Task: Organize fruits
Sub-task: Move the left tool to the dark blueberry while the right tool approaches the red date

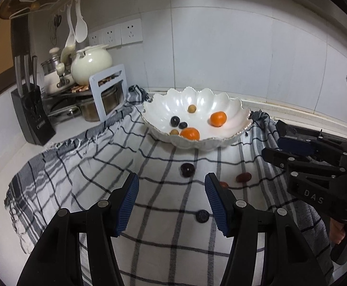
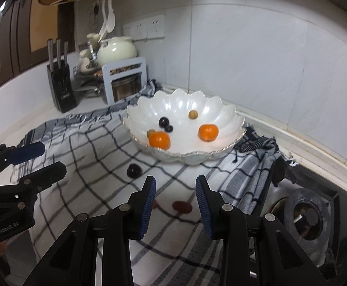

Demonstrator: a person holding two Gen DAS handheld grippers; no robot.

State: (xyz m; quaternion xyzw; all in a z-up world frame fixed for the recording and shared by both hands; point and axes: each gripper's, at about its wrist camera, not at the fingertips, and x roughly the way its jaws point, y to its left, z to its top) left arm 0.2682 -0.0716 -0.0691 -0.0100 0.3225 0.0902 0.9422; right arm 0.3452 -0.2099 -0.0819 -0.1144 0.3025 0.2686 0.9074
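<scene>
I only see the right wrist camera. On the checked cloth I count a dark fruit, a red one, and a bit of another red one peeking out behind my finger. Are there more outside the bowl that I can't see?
Observer: Yes, one more. The left wrist view shows a dark round fruit lying on the cloth, just in front of the left gripper, close to the finger on the picture's right.
Operator: Ooh! Is the left gripper holding anything?
Observer: No. From its own camera, its two fingers are spread wide and there is only cloth between them.
</scene>
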